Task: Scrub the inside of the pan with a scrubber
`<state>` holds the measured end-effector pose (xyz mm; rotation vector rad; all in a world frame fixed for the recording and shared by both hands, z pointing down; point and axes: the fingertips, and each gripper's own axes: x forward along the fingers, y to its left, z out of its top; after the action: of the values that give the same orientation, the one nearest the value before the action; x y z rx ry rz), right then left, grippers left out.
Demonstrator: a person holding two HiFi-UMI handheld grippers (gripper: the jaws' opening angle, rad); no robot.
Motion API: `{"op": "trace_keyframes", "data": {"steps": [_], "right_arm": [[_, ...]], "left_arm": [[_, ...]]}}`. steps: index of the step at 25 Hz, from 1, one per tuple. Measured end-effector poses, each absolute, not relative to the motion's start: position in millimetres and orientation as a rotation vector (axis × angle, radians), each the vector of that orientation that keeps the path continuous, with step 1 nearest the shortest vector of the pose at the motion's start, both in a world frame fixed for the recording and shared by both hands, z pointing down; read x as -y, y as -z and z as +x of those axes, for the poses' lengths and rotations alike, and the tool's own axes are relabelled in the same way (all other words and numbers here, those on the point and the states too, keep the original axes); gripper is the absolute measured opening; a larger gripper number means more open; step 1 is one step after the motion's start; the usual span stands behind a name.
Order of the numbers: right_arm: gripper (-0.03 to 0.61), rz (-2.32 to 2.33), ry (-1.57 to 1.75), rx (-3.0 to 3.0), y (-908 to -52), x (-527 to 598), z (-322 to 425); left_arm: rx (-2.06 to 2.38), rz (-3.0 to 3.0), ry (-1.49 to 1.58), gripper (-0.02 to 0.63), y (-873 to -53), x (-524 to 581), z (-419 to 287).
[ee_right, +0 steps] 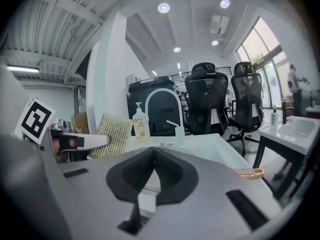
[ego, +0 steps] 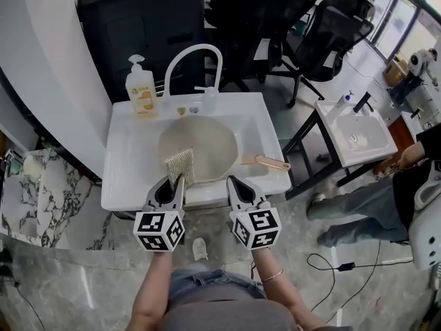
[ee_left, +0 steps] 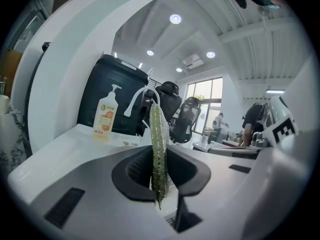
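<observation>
Flat woven gold-green scrubber (ego: 180, 167) pinched in left gripper (ego: 177, 180) jaws: best pressed flat into round grey pan (ego: 215, 140); right gripper (ego: 233, 182) jaws together, empty.

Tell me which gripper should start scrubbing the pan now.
Left. The left gripper is shut on the scrubber, held upright at the near edge of the pan. The right gripper is shut and empty; it looks better placed to steady the pan handle.
</observation>
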<state>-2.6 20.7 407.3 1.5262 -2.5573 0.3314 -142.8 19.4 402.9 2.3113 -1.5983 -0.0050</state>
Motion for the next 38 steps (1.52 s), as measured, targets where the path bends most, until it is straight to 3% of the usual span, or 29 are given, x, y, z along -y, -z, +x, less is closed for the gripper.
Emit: {"op": "trace_keyframes", "data": {"steps": [24, 38], "right_arm": [[0.011, 1.627, -0.384, 2.379, -431.8, 70.9, 8.4], [0.011, 1.711, -0.465, 2.296, -451.1, 129.5, 62.7]], "left_arm": [[1.427, 2.329, -0.135, 0.066, -440.1, 87.2, -139.9], [1.214, 2.401, -0.309, 0.066, -472.7, 143.3, -74.7]]}}
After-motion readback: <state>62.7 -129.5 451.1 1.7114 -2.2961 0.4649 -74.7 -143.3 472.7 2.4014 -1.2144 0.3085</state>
